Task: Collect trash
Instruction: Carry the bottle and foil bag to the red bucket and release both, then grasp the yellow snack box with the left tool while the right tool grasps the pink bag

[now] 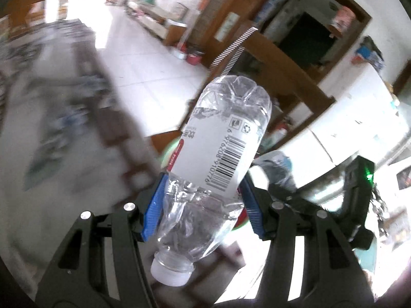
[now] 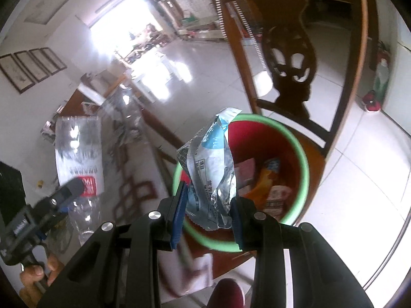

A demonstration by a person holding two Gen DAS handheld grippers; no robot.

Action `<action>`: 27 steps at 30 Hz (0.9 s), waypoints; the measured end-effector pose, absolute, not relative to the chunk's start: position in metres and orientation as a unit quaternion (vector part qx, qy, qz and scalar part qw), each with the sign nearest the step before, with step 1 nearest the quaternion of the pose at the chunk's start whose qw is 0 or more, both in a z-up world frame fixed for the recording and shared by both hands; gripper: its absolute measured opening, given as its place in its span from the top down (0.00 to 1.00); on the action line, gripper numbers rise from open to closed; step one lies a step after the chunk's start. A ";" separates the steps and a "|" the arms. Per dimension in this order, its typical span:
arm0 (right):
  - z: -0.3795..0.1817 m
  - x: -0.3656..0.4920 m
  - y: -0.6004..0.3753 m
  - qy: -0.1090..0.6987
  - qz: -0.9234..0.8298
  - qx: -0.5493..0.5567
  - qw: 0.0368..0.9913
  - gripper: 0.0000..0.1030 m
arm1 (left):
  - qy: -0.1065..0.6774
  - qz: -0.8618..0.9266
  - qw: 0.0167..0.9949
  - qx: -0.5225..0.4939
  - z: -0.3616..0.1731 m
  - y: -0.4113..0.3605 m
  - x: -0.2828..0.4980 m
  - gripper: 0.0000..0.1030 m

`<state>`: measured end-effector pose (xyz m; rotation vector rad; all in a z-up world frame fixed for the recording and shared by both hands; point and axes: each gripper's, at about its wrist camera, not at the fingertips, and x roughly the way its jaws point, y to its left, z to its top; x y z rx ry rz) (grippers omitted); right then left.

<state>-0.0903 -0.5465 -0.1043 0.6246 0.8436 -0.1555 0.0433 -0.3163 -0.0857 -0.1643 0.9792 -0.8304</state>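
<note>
My left gripper (image 1: 203, 202) is shut on a crushed clear plastic bottle (image 1: 221, 148) with a white label and white cap, held in the air, cap toward the camera. The bottle also shows blurred at the left of the right wrist view (image 2: 77, 159), with the left gripper (image 2: 66, 195) around it. My right gripper (image 2: 208, 215) is shut on a crumpled silver and blue wrapper (image 2: 210, 169), held just above the near left rim of a red bin with a green rim (image 2: 300, 148). The bin holds several pieces of trash.
A dark wooden chair (image 2: 290, 59) stands right behind the bin, which sits on its seat. A table with a patterned cloth (image 2: 133, 179) lies to the left. White tiled floor (image 2: 359, 166) spreads to the right. A wooden table (image 1: 285, 69) stands behind the bottle.
</note>
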 end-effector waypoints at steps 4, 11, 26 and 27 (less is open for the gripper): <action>-0.107 -0.090 -0.561 0.400 -0.093 0.301 0.861 0.69 | 0.467 -0.426 0.771 -0.076 -0.089 -0.353 0.050 0.47; -0.109 -0.088 -0.569 0.385 -0.127 0.306 0.861 0.37 | 0.447 -0.416 0.790 -0.059 -0.087 -0.362 0.051 0.28; -0.043 -0.038 -0.480 0.361 -0.029 0.238 0.901 0.36 | 0.404 -0.199 0.887 0.103 -0.041 -0.123 0.093 0.20; -0.041 -0.032 -0.471 0.362 -0.018 0.239 0.901 0.36 | 0.414 -0.163 0.891 0.087 -0.043 -0.091 0.102 0.20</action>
